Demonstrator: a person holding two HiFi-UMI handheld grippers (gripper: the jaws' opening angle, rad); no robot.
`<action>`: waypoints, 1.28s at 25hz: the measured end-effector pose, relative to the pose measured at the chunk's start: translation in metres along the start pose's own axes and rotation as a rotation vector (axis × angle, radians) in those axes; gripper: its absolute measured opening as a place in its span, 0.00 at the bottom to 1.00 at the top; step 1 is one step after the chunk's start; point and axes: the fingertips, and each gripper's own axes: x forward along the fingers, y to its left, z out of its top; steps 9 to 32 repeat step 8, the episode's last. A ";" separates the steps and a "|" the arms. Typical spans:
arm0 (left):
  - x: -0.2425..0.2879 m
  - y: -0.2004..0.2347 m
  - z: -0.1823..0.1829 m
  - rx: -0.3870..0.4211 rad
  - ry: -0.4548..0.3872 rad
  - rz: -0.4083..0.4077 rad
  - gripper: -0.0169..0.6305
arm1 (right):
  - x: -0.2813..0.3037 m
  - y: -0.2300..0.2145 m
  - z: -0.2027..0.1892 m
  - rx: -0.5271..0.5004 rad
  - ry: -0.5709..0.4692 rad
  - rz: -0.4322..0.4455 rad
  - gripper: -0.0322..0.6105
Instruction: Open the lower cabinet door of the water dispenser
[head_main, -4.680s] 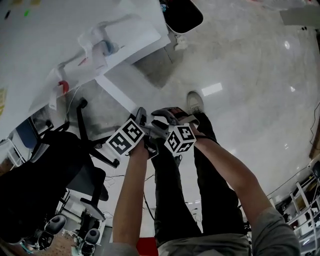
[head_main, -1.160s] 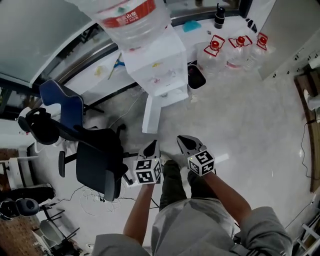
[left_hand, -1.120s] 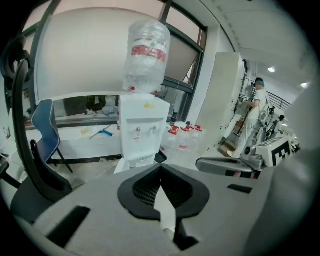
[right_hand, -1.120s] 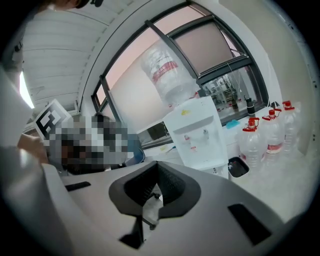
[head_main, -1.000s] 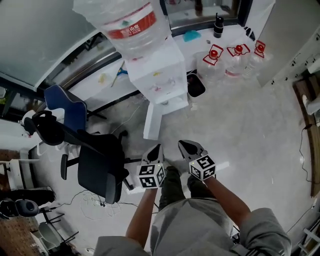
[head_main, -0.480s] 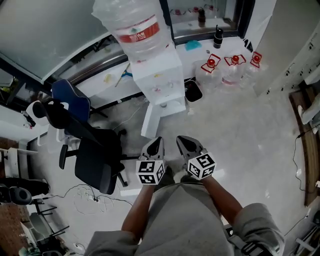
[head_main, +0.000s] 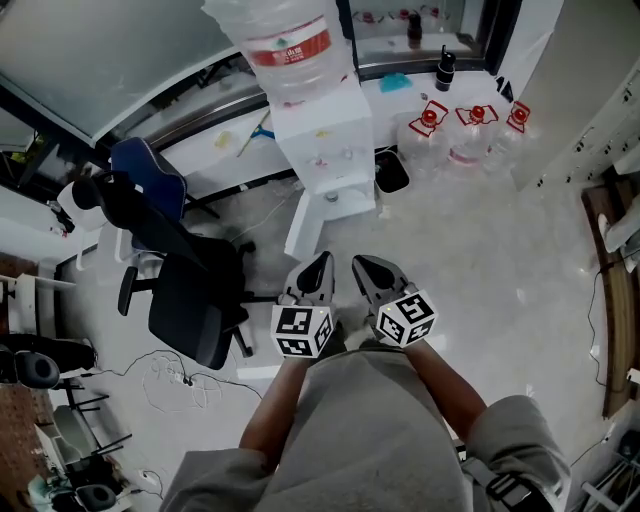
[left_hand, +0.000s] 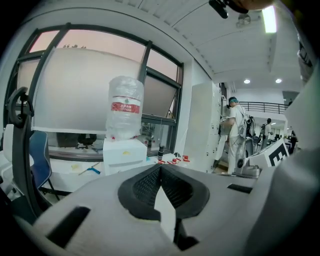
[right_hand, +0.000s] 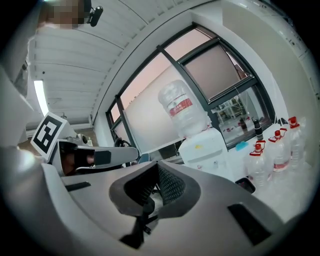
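Note:
The white water dispenser (head_main: 327, 150) stands by the window wall and carries a big clear bottle (head_main: 290, 40) with a red label. From the head view its lower cabinet (head_main: 305, 232) shows steeply from above, so I cannot tell how the door stands. Both grippers are held side by side in front of my body, well short of the dispenser. The left gripper (head_main: 319, 264) and right gripper (head_main: 364, 266) are shut and empty. The left gripper (left_hand: 160, 168) looks over its jaws at the dispenser (left_hand: 124, 152). The right gripper (right_hand: 157, 169) sees the dispenser (right_hand: 202, 146); the jaws hide the lower cabinet.
A black office chair (head_main: 190, 295) and a blue chair (head_main: 145, 170) stand left of the dispenser. Several red-capped water jugs (head_main: 455, 135) and a black bin (head_main: 392, 173) stand to its right. Cables (head_main: 165, 375) lie on the floor. A person (left_hand: 234, 132) stands at the far right.
Both grippers have risen together, still shut and side by side. The head view has swung from a table and the floor to the dispenser, which now lies straight ahead.

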 end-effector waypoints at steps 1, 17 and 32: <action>-0.002 0.000 0.001 -0.005 -0.006 -0.002 0.04 | 0.000 0.002 -0.001 0.010 -0.003 0.004 0.06; -0.008 0.008 -0.004 -0.022 -0.015 0.013 0.04 | 0.003 0.014 -0.016 0.029 0.012 0.027 0.06; -0.008 0.008 -0.004 -0.022 -0.015 0.013 0.04 | 0.003 0.014 -0.016 0.029 0.012 0.027 0.06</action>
